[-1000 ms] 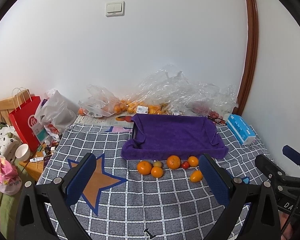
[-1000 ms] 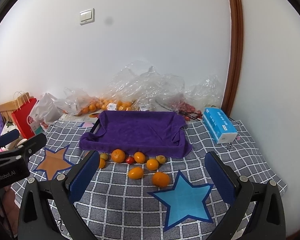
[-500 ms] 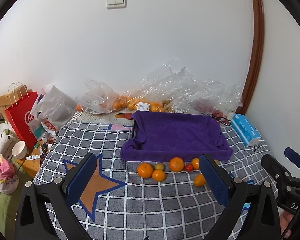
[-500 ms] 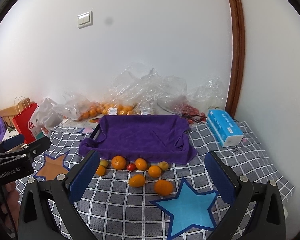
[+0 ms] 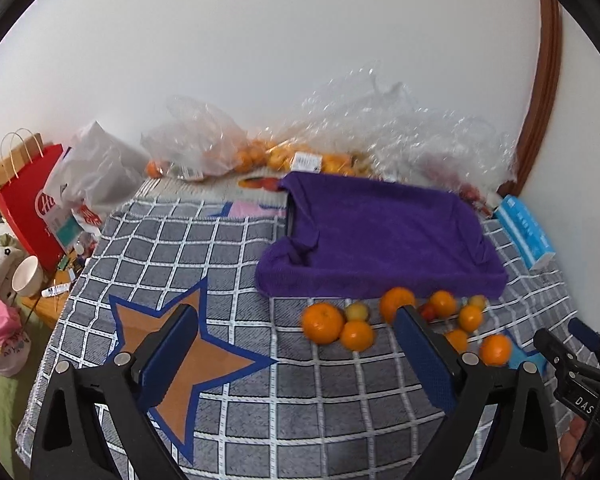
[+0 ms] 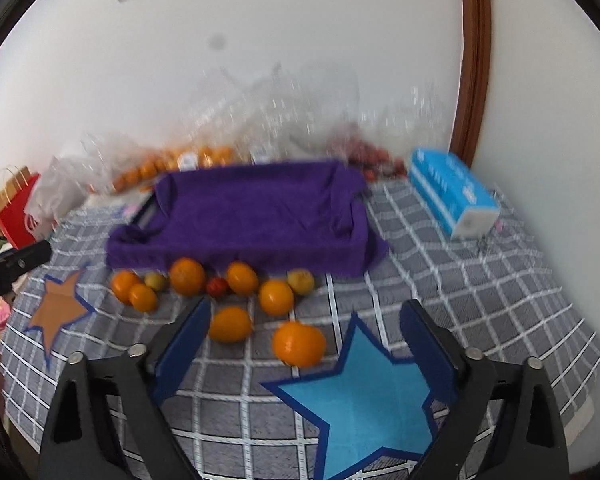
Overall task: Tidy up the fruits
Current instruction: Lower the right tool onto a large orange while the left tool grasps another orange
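Orange fruits (image 6: 236, 296) are lying loose near the middle of the checked surface (image 5: 236, 248), just before the purple-draped tray (image 6: 244, 216). You are holding your left gripper (image 5: 296, 344) and right gripper (image 6: 306, 336) released, jaws just narrowing, nothing grasped.

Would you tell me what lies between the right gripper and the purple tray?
In the right wrist view, the loose fruit lies there: the right gripper is open and empty, an orange sits nearest, and more oranges and small fruit line the purple tray.
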The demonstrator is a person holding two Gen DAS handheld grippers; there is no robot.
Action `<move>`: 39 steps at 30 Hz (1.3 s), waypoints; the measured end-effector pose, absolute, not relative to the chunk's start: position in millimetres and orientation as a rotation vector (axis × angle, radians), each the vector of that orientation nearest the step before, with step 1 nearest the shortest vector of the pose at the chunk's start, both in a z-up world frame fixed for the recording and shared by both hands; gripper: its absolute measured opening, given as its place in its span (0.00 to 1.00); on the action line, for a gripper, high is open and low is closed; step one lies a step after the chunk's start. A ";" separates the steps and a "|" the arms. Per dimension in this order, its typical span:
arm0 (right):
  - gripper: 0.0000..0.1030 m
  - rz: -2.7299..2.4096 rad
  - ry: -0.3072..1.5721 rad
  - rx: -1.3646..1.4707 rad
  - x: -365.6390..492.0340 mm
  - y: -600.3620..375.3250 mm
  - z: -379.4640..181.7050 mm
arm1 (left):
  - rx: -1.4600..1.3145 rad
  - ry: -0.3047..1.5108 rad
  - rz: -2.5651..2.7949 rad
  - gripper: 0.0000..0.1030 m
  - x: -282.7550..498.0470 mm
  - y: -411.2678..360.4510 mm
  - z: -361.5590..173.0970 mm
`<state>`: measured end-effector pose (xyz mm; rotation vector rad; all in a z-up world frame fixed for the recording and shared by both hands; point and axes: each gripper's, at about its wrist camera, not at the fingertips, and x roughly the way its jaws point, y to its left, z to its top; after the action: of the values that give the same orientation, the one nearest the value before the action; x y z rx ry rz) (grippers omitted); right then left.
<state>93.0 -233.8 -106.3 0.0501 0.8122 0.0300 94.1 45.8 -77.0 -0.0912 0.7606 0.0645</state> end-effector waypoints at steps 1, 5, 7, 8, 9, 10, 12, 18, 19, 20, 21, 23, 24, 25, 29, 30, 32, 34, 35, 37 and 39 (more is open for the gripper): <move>0.86 0.033 0.834 0.058 96.0 -235.3 -115.2 | -0.091 0.771 0.070 0.95 97.3 47.6 -82.0; 0.78 0.042 0.889 0.070 103.7 -235.0 -140.1 | -0.114 0.815 0.073 0.94 106.8 55.1 -100.5; 0.75 0.050 0.912 0.079 108.5 -234.8 -150.7 | -0.118 0.830 0.074 0.94 110.7 56.5 -111.2; 0.74 0.051 0.919 0.081 110.4 -234.6 -154.8 | -0.118 0.843 0.069 0.94 111.5 56.6 -115.7; 0.72 0.052 0.924 0.085 112.1 -234.3 -157.8 | -0.120 0.851 0.063 0.94 113.3 56.5 -118.8; 0.70 0.053 0.931 0.092 114.2 -234.5 -161.6 | -0.122 0.864 0.054 0.94 114.8 55.6 -124.4; 0.66 0.065 0.951 0.107 118.1 -234.5 -168.2 | -0.124 0.882 0.040 0.94 118.2 52.5 -131.6; 0.54 0.082 0.989 0.093 127.2 -230.6 -182.9 | -0.100 0.910 0.010 0.94 129.7 39.4 -143.7; 0.52 0.083 0.995 0.088 127.7 -230.4 -184.5 | -0.098 0.911 0.010 0.94 131.9 38.1 -145.5; 0.51 0.082 0.990 0.082 127.4 -230.2 -184.2 | -0.096 0.916 0.012 0.92 134.4 37.9 -147.0; 0.49 0.082 0.987 0.076 127.0 -230.3 -183.7 | -0.096 0.923 0.016 0.88 137.3 39.8 -148.2; 0.47 0.093 0.987 0.080 127.0 -231.5 -183.3 | -0.115 0.930 0.015 0.84 142.0 42.2 -150.6; 0.45 0.096 0.986 0.084 127.5 -232.8 -183.3 | -0.117 0.934 0.015 0.81 144.9 44.0 -151.2; 0.43 0.102 0.984 0.088 127.5 -233.3 -182.9 | -0.117 0.938 0.016 0.80 147.3 44.8 -152.1; 0.43 0.103 0.978 0.060 129.3 -230.4 -182.2 | -0.108 0.958 0.007 0.69 157.5 45.5 -157.8; 0.43 0.102 0.974 0.051 130.2 -229.3 -182.2 | -0.103 0.963 0.001 0.68 159.8 45.9 -159.1; 0.43 0.104 0.973 0.043 131.3 -228.9 -182.3 | -0.106 0.970 -0.019 0.67 163.9 43.6 -161.6; 0.43 0.110 0.977 0.041 132.9 -229.0 -182.3 | -0.111 0.972 -0.034 0.64 166.0 40.0 -163.2; 0.43 0.113 0.978 0.043 133.5 -229.8 -182.2 | -0.111 0.971 -0.035 0.63 167.3 38.9 -163.4; 0.43 0.115 0.977 0.051 133.4 -230.7 -182.5 | -0.125 0.975 -0.064 0.55 170.2 38.2 -163.8; 0.43 0.116 0.973 0.050 133.8 -230.9 -182.4 | -0.151 0.982 -0.114 0.34 170.4 37.7 -162.5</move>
<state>133.8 -230.9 -182.4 0.0503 0.9729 0.1157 170.4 37.7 -162.5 -0.1513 0.9820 -0.1140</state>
